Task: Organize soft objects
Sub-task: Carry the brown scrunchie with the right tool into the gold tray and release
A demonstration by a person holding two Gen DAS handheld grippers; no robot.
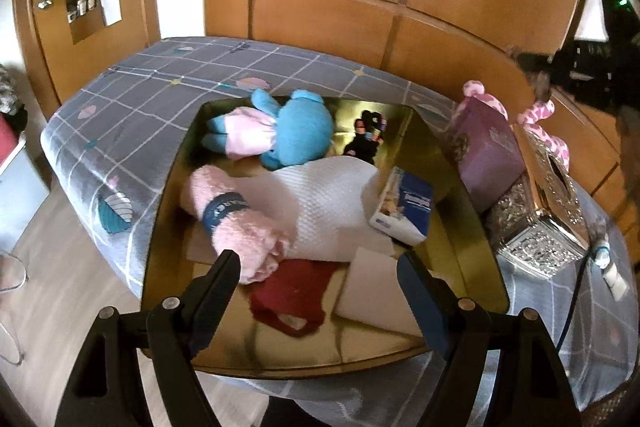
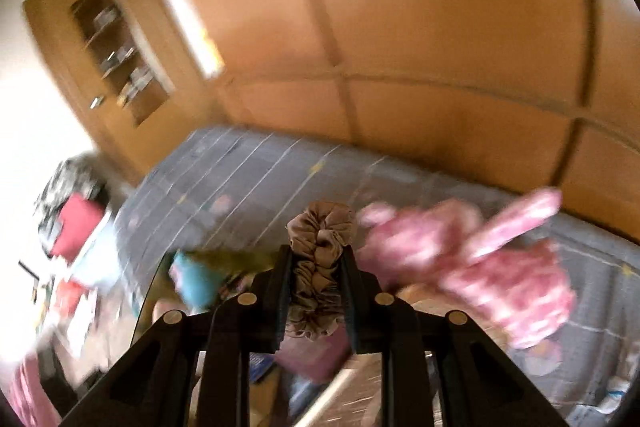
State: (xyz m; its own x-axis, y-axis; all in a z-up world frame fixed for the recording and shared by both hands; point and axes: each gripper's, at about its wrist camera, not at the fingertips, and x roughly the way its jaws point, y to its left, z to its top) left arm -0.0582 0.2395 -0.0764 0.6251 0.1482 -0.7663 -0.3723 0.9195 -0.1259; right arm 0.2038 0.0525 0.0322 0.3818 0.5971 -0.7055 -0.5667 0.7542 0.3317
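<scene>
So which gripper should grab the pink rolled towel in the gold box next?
Left, probably. The left gripper stands open and empty right over the pink rolled towel, while the right gripper is clamped on a beige scrunchie.

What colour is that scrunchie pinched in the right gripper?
Beige-brown scrunchie; the right wrist view shows it best.

Counted: what lies in the gold box and beside it

The shiny gold box [image 1: 452,163] holds 1 blue-and-pink plush toy [image 1: 280,135], 1 rolled pink fluffy towel with a blue band [image 1: 236,219], 1 white textured cloth [image 1: 320,207], 1 dark red knitted piece [image 1: 296,291], 1 blue-and-white packet [image 1: 404,207] and 1 black bundle of hair ties [image 1: 368,135]. Beside it: 1 purple box [image 1: 484,147], 1 ornate silver tissue box [image 1: 540,223], 1 pink spotted plush [image 2: 500,259]. 1 beige fabric scrunchie [image 2: 320,267] sits apart.
</scene>
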